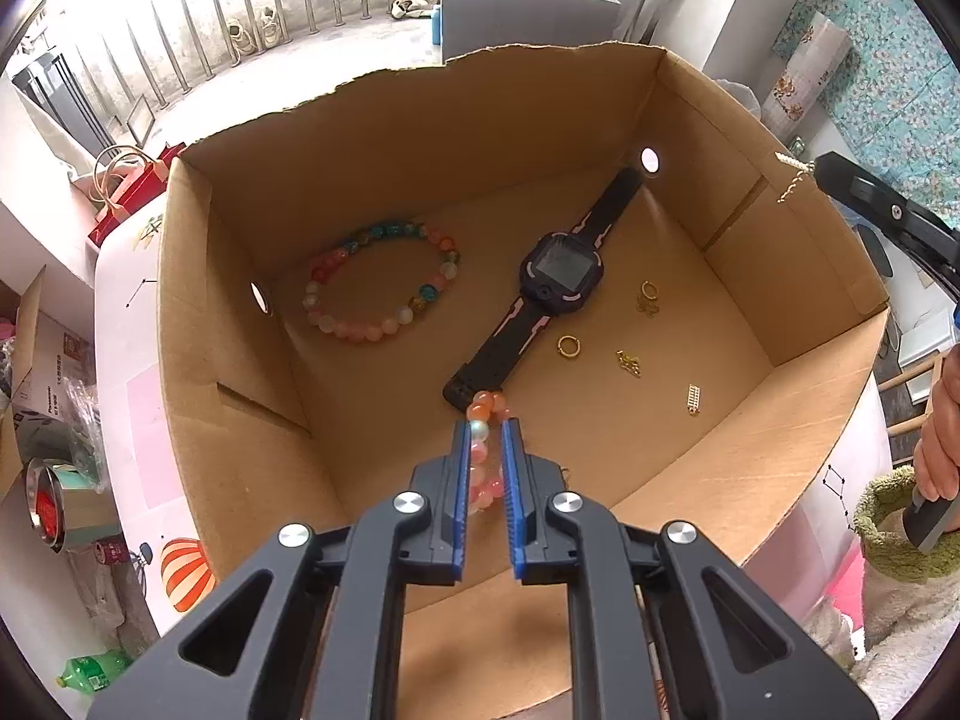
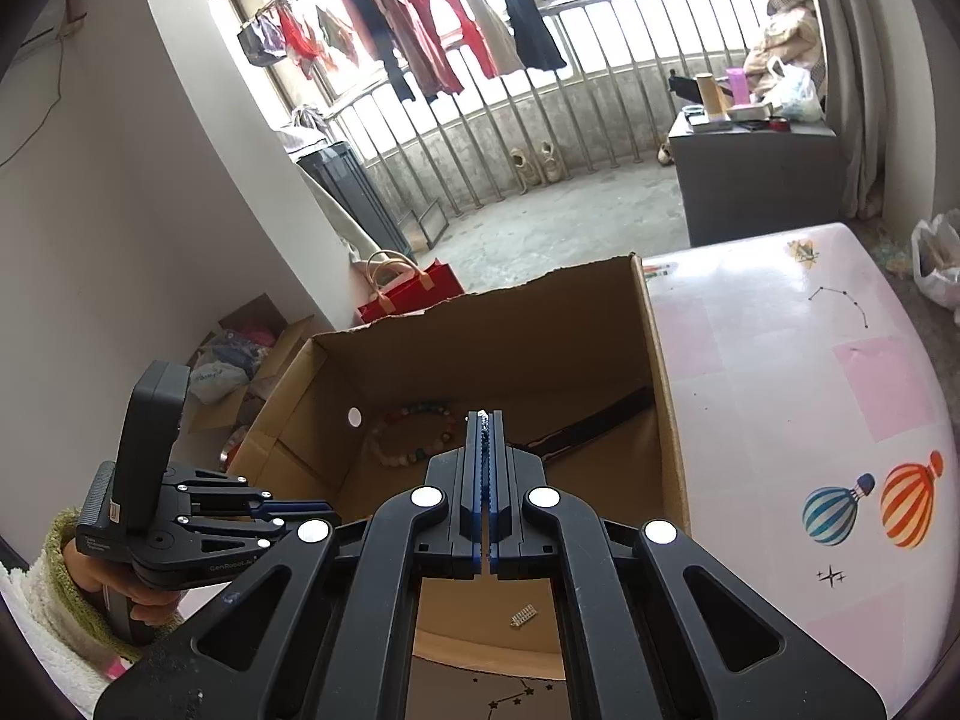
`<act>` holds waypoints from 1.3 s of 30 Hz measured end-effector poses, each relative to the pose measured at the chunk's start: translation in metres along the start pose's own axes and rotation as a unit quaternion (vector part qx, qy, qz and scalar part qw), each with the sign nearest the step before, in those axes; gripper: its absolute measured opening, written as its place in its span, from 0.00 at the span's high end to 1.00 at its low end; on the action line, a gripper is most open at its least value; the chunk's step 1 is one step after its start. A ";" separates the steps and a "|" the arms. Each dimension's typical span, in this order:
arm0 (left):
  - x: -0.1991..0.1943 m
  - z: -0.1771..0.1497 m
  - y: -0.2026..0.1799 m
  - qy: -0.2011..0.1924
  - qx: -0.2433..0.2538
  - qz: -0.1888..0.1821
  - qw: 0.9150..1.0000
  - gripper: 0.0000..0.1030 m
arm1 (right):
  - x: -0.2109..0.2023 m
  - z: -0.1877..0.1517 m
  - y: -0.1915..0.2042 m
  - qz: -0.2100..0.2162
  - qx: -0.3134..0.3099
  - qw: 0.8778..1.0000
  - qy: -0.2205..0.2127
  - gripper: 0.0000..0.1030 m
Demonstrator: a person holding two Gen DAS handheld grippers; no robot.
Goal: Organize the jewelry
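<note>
Pink-and-orange bead bracelet (image 1: pixel 483 450) pinched between left gripper (image 1: pixel 486 426) fingers, hanging low inside the cardboard box (image 1: pixel 420 138) near the watch (image 1: pixel 555 276) strap. Best lowered till beads rest, then released slowly. Right gripper (image 2: pixel 486 417) fingers pressed together on a gold chain (image 1: pixel 795 177).

The left claw's (image 2: pixel 288 519) black body is showing small pale lettering in the right wrist view, reading roughly "GenRobot.AI", with a smaller line beside it too fine to read. Print on a carton (image 1: pixel 51 372) left of the worktop is staying illegible.
</note>
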State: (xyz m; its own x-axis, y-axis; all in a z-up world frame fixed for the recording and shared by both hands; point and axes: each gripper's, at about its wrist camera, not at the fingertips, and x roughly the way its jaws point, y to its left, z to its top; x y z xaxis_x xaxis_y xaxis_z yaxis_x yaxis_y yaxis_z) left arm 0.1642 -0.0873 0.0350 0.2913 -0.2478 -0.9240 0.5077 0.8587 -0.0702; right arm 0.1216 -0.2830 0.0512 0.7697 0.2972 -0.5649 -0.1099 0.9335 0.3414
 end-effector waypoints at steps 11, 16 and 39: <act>-0.057 -0.017 0.016 -0.126 -0.057 0.010 0.990 0.62 | -0.012 0.005 0.003 -0.006 -0.003 1.000 0.000 1.00; -0.070 -0.032 0.017 -0.179 -0.082 0.041 0.980 0.35 | -0.012 0.013 0.001 -0.008 -0.013 1.000 0.026 1.00; -0.074 -0.059 0.032 -0.200 -0.123 0.059 0.970 0.20 | 0.034 -0.015 0.020 -0.127 -0.145 0.967 0.169 0.97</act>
State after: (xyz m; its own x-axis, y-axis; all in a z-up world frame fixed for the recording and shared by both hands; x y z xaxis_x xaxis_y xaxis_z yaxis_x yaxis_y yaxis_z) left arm 0.1106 -0.0148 0.0787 0.6521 -0.2521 -0.7150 0.2559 0.9609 -0.1054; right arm 0.1359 -0.2515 0.0278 0.5506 0.0546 -0.8330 -0.1537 0.9874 -0.0369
